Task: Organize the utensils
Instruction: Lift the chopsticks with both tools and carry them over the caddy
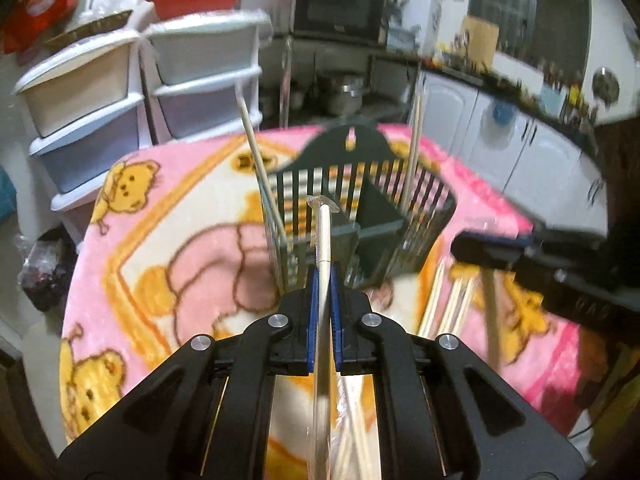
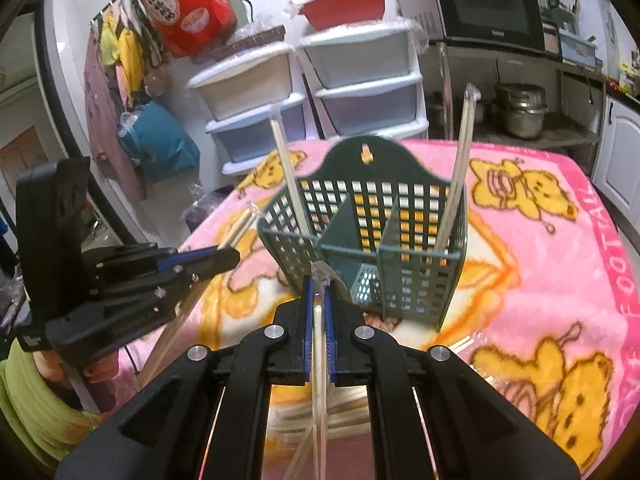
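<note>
A dark green slotted utensil basket (image 1: 372,216) (image 2: 404,204) stands on the pink bear blanket (image 1: 168,248). Two wrapped chopstick pairs lean upright in it, one at its left side (image 1: 256,156) (image 2: 290,184), one at its right side (image 1: 413,152) (image 2: 456,168). My left gripper (image 1: 324,276) (image 2: 234,258) is shut on a wrapped chopstick pair (image 1: 323,236) that points at the basket's near wall. My right gripper (image 2: 318,282) (image 1: 460,246) is shut on another wrapped chopstick pair (image 2: 320,360), its tip just before the basket's near corner. Both pairs are held above the blanket.
Several loose chopsticks (image 1: 448,304) (image 2: 460,346) lie on the blanket between the grippers. Behind the table stand plastic drawer units (image 1: 208,80) (image 2: 368,80), a microwave (image 2: 488,4) and a shelf with steel pots (image 2: 520,108). White cabinets (image 1: 520,152) run along the right.
</note>
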Action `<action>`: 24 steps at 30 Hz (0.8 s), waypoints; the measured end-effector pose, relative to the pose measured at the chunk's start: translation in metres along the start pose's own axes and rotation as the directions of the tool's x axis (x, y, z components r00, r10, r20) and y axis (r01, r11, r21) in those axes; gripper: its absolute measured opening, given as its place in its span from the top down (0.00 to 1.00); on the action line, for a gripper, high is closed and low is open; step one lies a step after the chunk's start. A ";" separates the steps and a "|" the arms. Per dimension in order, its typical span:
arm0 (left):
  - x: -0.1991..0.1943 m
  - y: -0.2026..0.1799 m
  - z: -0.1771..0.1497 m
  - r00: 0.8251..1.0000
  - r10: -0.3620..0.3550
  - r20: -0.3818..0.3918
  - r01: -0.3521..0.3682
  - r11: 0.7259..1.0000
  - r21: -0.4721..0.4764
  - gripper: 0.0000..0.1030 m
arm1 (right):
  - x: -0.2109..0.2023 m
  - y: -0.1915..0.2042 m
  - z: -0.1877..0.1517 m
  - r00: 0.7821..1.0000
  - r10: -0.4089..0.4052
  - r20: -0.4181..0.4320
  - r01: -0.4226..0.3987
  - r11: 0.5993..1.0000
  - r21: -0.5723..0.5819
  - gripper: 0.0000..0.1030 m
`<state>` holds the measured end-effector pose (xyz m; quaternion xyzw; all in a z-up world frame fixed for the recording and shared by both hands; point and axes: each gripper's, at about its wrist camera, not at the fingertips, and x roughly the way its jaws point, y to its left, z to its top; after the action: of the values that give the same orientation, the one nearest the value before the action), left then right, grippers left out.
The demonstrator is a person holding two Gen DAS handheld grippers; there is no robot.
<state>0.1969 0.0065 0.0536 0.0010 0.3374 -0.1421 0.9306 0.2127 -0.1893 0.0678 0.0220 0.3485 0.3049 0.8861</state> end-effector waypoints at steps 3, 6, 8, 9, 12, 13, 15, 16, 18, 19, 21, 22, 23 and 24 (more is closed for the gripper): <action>-0.010 0.000 0.010 0.998 -0.012 0.055 0.014 0.999 -0.039 0.97 | -0.011 0.003 0.006 0.999 0.002 0.034 -0.002 1.000 -0.009 0.95; -0.020 0.002 0.021 0.994 -0.032 0.109 0.042 0.995 -0.093 0.97 | -0.019 0.006 0.011 0.998 0.003 0.057 -0.002 1.000 -0.019 0.95; -0.027 0.003 0.028 0.988 -0.033 0.151 0.051 0.991 -0.121 0.97 | -0.026 0.008 0.014 0.997 0.000 0.078 0.002 1.000 -0.025 0.95; -0.029 0.004 0.030 0.986 -0.033 0.161 0.054 0.990 -0.128 0.97 | -0.028 0.008 0.016 0.997 0.000 0.083 0.002 1.000 -0.027 0.95; -0.035 0.005 0.040 0.979 -0.023 0.200 0.053 0.988 -0.148 0.97 | -0.035 0.008 0.022 0.994 -0.006 0.109 0.009 0.999 -0.032 0.95; -0.035 0.005 0.043 0.978 -0.017 0.207 0.049 0.987 -0.150 0.97 | -0.038 0.008 0.025 0.993 -0.008 0.119 0.012 0.999 -0.032 0.95; -0.037 0.006 0.049 0.974 -0.006 0.225 0.043 0.986 -0.162 0.97 | -0.041 0.007 0.030 0.990 -0.012 0.137 0.017 0.999 -0.035 0.95; -0.037 0.006 0.053 0.972 0.004 0.235 0.037 0.985 -0.167 0.97 | -0.043 0.006 0.034 0.989 -0.016 0.148 0.022 0.999 -0.038 0.95; -0.038 0.008 0.060 0.966 0.024 0.256 0.021 0.984 -0.175 0.97 | -0.048 0.006 0.042 0.985 -0.020 0.169 0.027 0.999 -0.040 0.95; -0.038 0.009 0.065 0.963 0.037 0.269 0.013 0.983 -0.181 0.97 | -0.051 0.006 0.046 0.983 -0.023 0.183 0.031 0.999 -0.044 0.95; -0.038 0.012 0.073 0.955 0.058 0.291 -0.001 0.981 -0.193 0.97 | -0.057 0.007 0.056 0.977 -0.030 0.212 0.042 0.998 -0.053 0.95; -0.039 0.013 0.079 0.949 0.068 0.308 -0.005 0.980 -0.200 0.97 | -0.059 0.007 0.059 0.975 -0.033 0.221 0.046 0.997 -0.056 0.95; -0.039 0.014 0.084 0.944 0.078 0.322 -0.011 0.979 -0.205 0.97 | -0.060 0.007 0.064 0.972 -0.037 0.232 0.052 0.997 -0.057 0.95; -0.039 0.015 0.088 0.939 0.087 0.333 -0.017 0.978 -0.209 0.97 | -0.062 0.006 0.068 0.970 -0.039 0.240 0.055 0.997 -0.059 0.95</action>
<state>0.2276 0.0221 0.1448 -0.1094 0.1838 -0.0804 0.9735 0.2167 -0.2069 0.1581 0.0214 0.2299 0.2900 0.9288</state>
